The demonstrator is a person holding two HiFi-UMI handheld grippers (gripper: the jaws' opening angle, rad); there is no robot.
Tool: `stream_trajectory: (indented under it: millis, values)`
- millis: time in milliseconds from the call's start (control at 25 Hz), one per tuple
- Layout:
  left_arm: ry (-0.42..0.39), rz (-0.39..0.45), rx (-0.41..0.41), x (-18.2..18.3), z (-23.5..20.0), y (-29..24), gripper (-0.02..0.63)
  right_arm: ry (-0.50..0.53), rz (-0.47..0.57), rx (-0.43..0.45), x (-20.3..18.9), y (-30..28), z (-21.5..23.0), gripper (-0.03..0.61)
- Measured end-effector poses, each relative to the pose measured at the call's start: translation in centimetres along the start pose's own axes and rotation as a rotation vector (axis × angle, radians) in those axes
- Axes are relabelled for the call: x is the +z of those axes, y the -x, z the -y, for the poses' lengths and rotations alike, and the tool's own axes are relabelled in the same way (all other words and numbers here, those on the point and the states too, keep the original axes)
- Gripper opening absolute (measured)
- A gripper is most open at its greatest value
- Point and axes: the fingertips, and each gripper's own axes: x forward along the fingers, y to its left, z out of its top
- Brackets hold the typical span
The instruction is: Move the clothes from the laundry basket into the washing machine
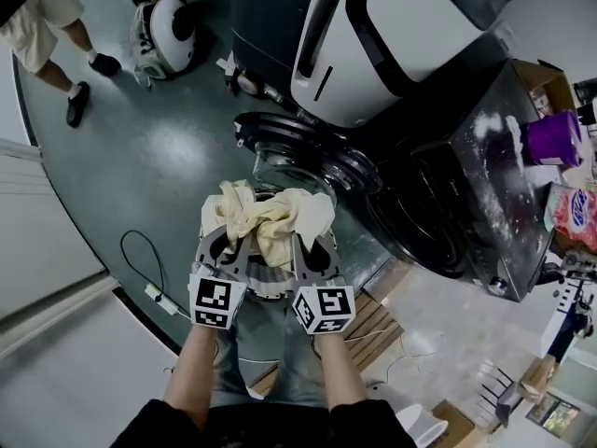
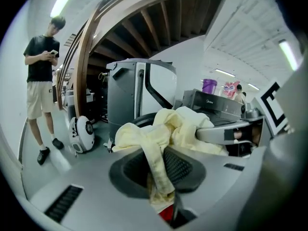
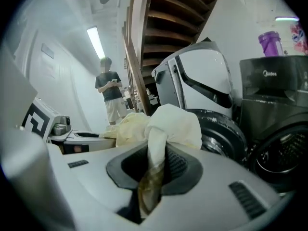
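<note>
A pale yellow cloth [image 1: 267, 218] hangs bunched between both grippers, held up in front of me. My left gripper [image 1: 227, 243] is shut on its left part, and a strip of the cloth [image 2: 161, 167] runs down between the jaws. My right gripper [image 1: 312, 243] is shut on the cloth's right part [image 3: 166, 124], a twisted fold pinched in its jaws. The dark front-loading washing machine [image 1: 466, 203] stands just ahead to the right, its round door [image 1: 308, 161] swung open below the cloth; the drum [image 3: 284, 158] shows in the right gripper view. No laundry basket is in sight.
A tall white and black appliance [image 1: 373, 35] stands behind the open door. A purple bottle [image 1: 552, 138] sits on the washer's top. A person [image 2: 41, 81] stands at the left by a round white device [image 1: 163, 35]. A cable [image 1: 140, 259] lies on the floor; a wooden pallet [image 1: 373, 320] is underfoot.
</note>
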Motion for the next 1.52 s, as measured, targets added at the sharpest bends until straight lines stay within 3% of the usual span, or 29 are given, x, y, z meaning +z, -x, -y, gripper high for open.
stream_trajectory:
  millis: [440,760,1160,1520]
  values:
    - [-0.095,0.158,-0.011,14.8,1.9,4.5,0.075,0.058,0.175,0.0,14.7,5.1,-1.8,0.066]
    - [-0.142,0.231,-0.061,21.9,3.9,6.2,0.075,0.061,0.255,-0.065,21.8,8.8,-1.8,0.066]
    - [-0.233,0.309,-0.213,29.0,8.2,6.3,0.075,0.031,0.364,-0.215,27.3,13.3,0.3,0.066]
    - [-0.346,0.341,-0.442,31.4,18.6,5.3,0.075,-0.033,0.455,-0.421,27.1,22.0,6.1,0.064]
